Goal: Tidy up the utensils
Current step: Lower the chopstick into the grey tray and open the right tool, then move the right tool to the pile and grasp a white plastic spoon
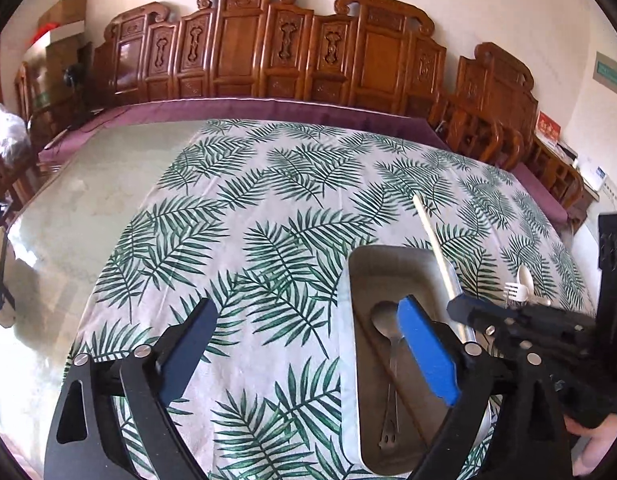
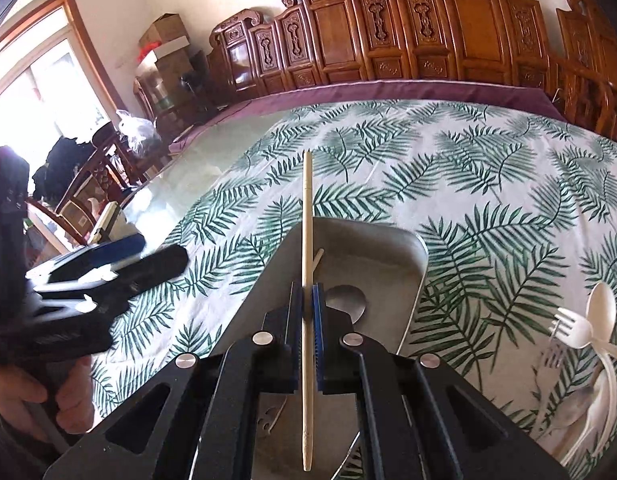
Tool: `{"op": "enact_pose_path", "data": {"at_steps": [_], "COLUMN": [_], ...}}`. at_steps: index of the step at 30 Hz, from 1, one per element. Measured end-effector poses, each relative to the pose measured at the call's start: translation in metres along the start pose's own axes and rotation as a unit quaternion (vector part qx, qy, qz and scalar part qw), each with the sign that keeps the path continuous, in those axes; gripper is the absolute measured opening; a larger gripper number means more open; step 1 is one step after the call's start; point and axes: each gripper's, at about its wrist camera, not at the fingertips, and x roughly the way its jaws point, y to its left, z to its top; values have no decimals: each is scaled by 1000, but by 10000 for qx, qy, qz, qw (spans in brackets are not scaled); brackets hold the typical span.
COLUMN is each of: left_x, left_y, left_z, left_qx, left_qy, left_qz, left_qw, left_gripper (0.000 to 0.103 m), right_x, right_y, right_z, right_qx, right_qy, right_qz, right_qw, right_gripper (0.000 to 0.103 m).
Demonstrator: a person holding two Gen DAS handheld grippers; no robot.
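The metal tray (image 2: 348, 248) lies on the bench (image 2: 488, 184) just under the right tongs (image 2: 307, 312), which are pinched on a chopstick (image 2: 307, 208) angled downward; a tilted release could send it bouncing over the rim. Left tongs (image 1: 304, 344) are held spread, empty, beside.

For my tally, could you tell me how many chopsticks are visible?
2: one chopstick clamped in the right gripper, another chopstick lying in the tray; others may be hidden.
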Motion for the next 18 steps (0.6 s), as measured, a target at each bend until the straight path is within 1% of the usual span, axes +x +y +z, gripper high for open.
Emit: {"op": "enact_pose_path", "data": {"at_steps": [5,10,14,18], "left_x": [-2,-4,-7,-9], "left_y": [3,-1,-5,-10], "left_z": [1,0,-1,-4], "left_qx": [-61,-16,-3,39], "left_qy": [-32,-63,-71,-99], "left_qz": [18,28,7,-2], "left_qw": [10000,10000,10000,9999], "left_gripper": [89,89,89,89], "right_x": [12,17,12,-4], "right_y": [2,3,1,0], "right_z": [-14,-24,-24,-23], "right_qx": [-73,-154,-179,-250], "right_qy": [176,326,309,230], "right_qz": [-53,-153,-144,-153], "right_qw": [9998,9992,9993,9993], "right_gripper": [6,7,7,7]}}
